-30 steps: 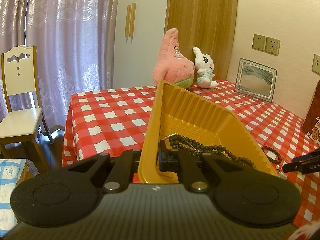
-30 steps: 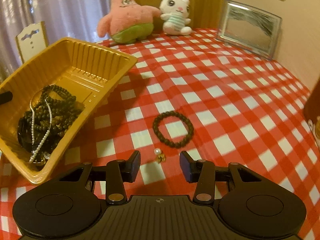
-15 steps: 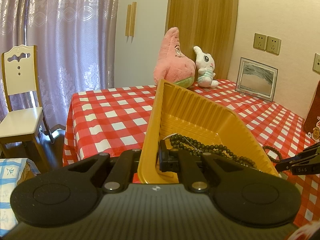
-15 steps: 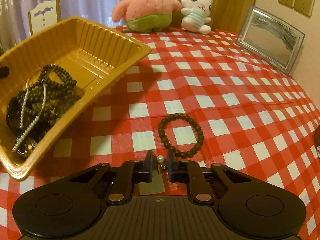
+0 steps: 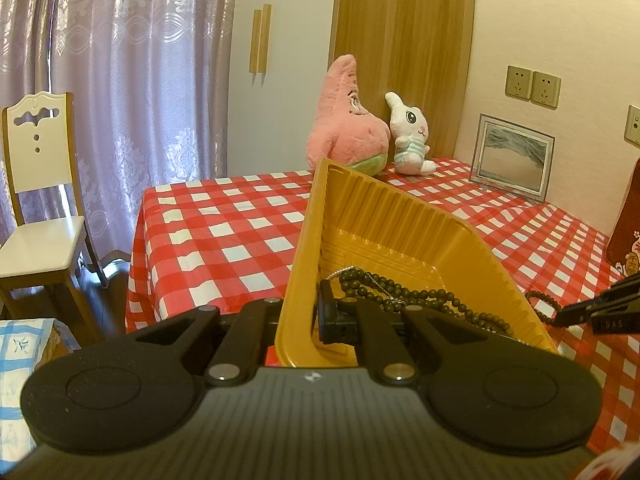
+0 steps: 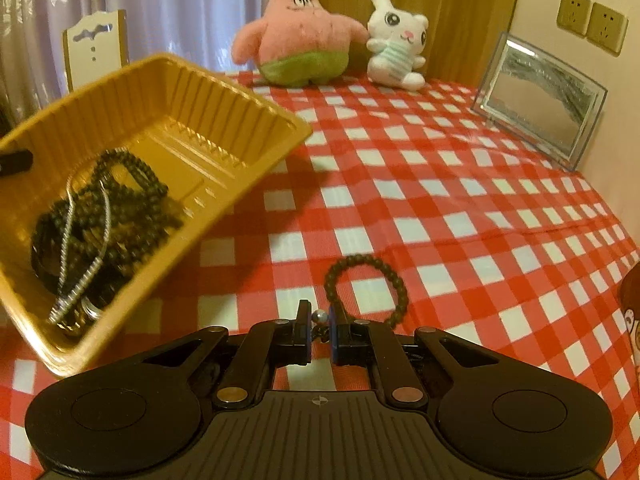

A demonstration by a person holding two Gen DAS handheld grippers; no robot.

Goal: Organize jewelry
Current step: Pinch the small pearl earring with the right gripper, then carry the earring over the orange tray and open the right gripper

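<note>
Your left gripper point(image 5: 308, 320) has its fingers clamped on the near wall of the yellow tray point(image 5: 400, 216), one finger inside and one outside, and the tray sits tilted with its far end raised off the bench point(image 6: 440, 184). Inside it, dark bead strands point(image 6: 120, 208) and a pearl strand point(image 6: 80, 280) lie heaped at the low near end. Your right gripper point(image 6: 320, 326) has its fingers closed on a small pearl earring point(image 6: 319, 316), with only a narrow gap left between them. Just beyond those fingers a dark bead bracelet point(image 6: 366, 288) lies flat on the red-and-white checked cloth point(image 5: 224, 232), close to the tray's right rim but apart from it.

To the right and ahead, the cloth is open as far as a glass picture frame point(image 6: 540, 100) by the wall. A pink starfish plush point(image 6: 296, 36) and a white bunny plush point(image 6: 394, 44) stand at the far edge. A white chair point(image 5: 36, 200) sits off the bench's left side, before lilac curtains point(image 5: 120, 60).
</note>
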